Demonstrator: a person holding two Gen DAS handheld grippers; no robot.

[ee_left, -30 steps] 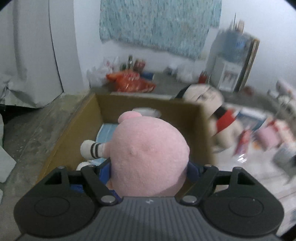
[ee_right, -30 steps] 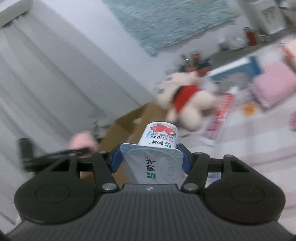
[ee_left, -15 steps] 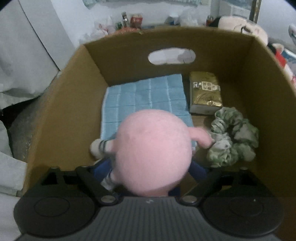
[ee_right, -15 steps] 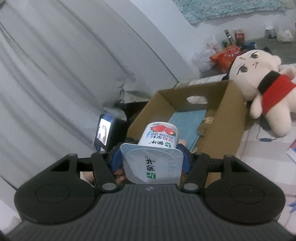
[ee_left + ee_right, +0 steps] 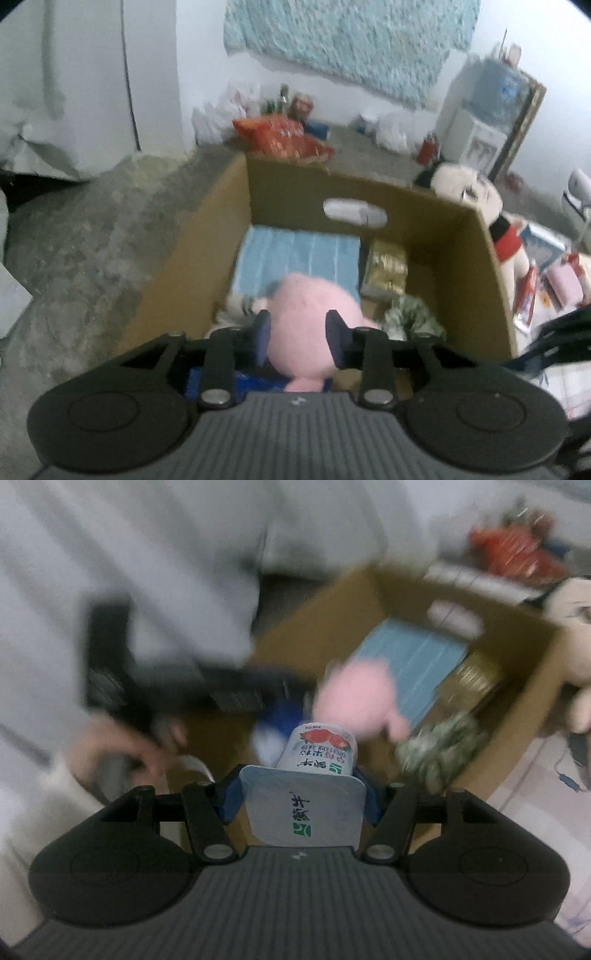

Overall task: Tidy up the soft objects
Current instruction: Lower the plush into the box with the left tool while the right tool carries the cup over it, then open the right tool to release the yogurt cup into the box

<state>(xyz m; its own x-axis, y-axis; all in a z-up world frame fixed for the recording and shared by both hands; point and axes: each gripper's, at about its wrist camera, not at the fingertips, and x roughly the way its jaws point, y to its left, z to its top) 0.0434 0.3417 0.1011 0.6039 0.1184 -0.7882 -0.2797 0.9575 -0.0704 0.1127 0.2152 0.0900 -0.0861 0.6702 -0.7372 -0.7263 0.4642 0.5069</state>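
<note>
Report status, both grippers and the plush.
Left gripper jaws just closing, nothing gripped; pink plush down in box. Right gripper holds yogurt cup. Nothing blocking.

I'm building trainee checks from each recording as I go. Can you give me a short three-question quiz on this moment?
1. True or false: the right hand-held gripper is clamped on a yogurt cup.
2. What lies flat on the floor of the cardboard box, against its far wall? A) a blue cloth B) a shoe C) a book
3. Is the big doll with the red collar inside the cardboard box or outside it?

Key: 1 true; 2 A; 3 outside, beyond the box's right wall.
</note>
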